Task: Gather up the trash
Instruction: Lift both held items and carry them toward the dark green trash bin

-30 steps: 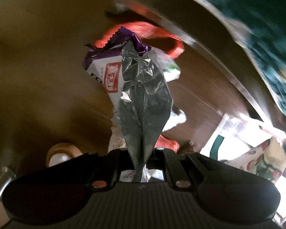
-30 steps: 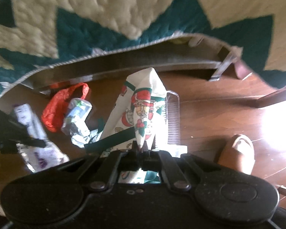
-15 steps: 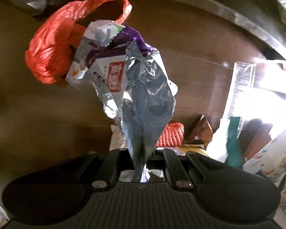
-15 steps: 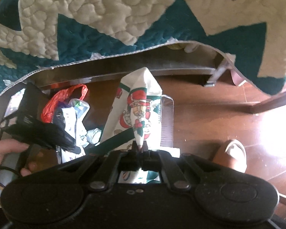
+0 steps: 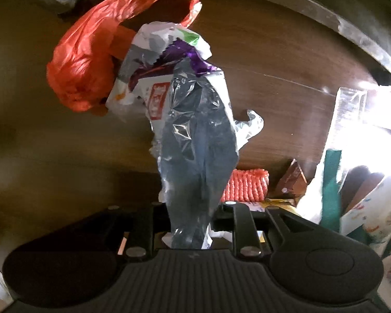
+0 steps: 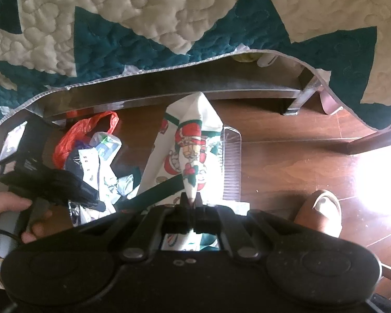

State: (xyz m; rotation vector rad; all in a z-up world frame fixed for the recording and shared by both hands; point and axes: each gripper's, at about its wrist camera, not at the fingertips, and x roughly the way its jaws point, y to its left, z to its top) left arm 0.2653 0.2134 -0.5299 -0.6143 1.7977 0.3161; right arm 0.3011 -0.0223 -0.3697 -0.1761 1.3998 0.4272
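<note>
My left gripper points down at the wooden floor with a silvery foil wrapper, purple and white at its far end, standing between its jaws. The jaws are opening and now stand apart on either side of the foil. Under it lie a red plastic bag, a crumpled white wrapper and an orange net. My right gripper is shut on the rim of a Santa-printed bag and holds it up beside that pile. The same bag shows at the right edge of the left wrist view.
A teal and cream quilt hangs over a dark bed rail just beyond the trash. A clear plastic box stands behind the bag. A person's hand holds the left gripper; a slippered foot is at the right.
The left gripper came down over the red bag and the pile beside the Santa bag, and its jaws have spread around the foil wrapper. The right gripper has kept still.
</note>
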